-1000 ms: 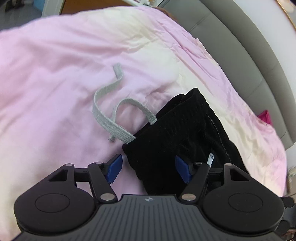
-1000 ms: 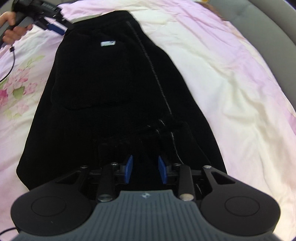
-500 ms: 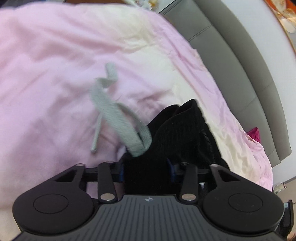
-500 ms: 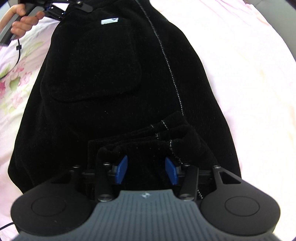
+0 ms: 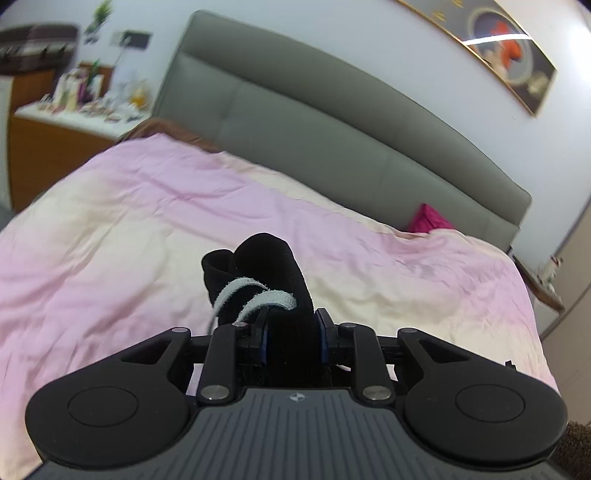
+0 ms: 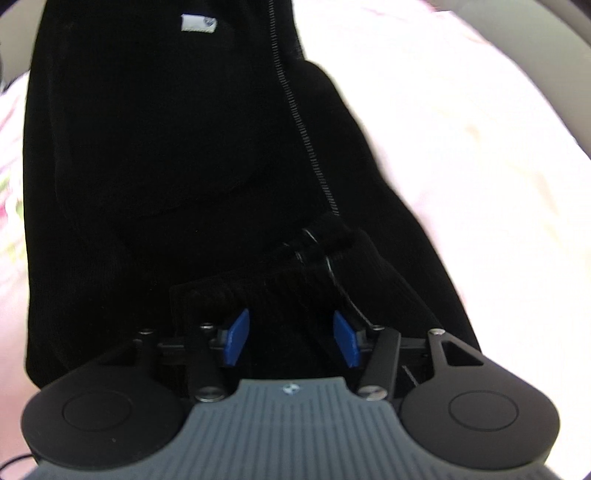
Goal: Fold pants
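The black pants lie lengthwise on the pink bedspread, with a white label near the far end. My left gripper is shut on the waistband corner of the pants and holds it lifted above the bed, with the grey drawstring draped over the bunched cloth. My right gripper has its blue pads apart around the folded hem of the pants; they look open, not pinching.
A grey padded headboard runs behind the bed. A magenta cloth lies at the headboard's foot. A wooden dresser with small items stands at the far left. A framed picture hangs on the wall.
My left gripper closed on the waistband and lifted it, tilting up toward the headboard. My right gripper's pads widened and moved forward along the pants.
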Motion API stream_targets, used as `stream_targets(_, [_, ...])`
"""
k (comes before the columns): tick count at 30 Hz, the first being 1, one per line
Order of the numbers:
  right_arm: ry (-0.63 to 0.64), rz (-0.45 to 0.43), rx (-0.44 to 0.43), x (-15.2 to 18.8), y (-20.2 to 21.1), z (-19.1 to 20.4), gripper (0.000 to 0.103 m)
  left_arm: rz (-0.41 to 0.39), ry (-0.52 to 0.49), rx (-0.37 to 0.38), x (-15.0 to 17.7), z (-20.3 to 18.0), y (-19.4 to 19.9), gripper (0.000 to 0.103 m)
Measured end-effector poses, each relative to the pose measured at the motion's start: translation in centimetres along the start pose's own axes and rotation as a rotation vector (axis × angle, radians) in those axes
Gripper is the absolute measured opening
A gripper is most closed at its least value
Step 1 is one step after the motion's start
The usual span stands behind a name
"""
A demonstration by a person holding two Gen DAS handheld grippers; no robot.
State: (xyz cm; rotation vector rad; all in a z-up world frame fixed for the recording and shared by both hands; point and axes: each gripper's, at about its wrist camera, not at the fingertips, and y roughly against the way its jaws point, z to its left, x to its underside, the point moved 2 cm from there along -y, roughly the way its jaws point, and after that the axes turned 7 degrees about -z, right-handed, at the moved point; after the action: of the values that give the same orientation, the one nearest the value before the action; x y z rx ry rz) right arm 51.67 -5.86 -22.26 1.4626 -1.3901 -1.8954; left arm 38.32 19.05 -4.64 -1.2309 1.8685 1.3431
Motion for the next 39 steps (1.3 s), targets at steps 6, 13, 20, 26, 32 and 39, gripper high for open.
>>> stream_targets(6, [-0.178, -0.083, 0.017, 5.5, 6.7, -2.4, 0.050, 0.002, -0.180, 0.052, 0.6, -11.1, -0.2, 0.026])
stream_targets(13, [-0.306, -0.078, 0.079, 14.9, 12.1, -4.7, 0.050, 0.082, -0.431, 0.128, 6.2, -24.9, -3.6, 0.026])
stream_targets(20, [-0.469, -0.126, 0.072, 21.7, 15.4, -5.6, 0.050, 0.271, -0.664, 0.199, 18.5, -33.8, -9.2, 0.026])
stream_targets(26, [-0.487, -0.091, 0.093, 24.5, 14.7, -3.2, 0.050, 0.447, -0.722, 0.191, 27.5, -34.3, -12.2, 0.027])
stream_targets(32, [-0.540, -0.087, 0.069, 26.8, 15.8, -3.1, 0.050, 0.557, -0.548, 0.338, 26.5, -32.6, -12.0, 0.047])
stream_targets(39, [-0.546, -0.096, 0.108, 26.3, 17.9, -2.9, 0.050, 0.523, -0.547, 0.411, 22.5, -29.9, -8.4, 0.056])
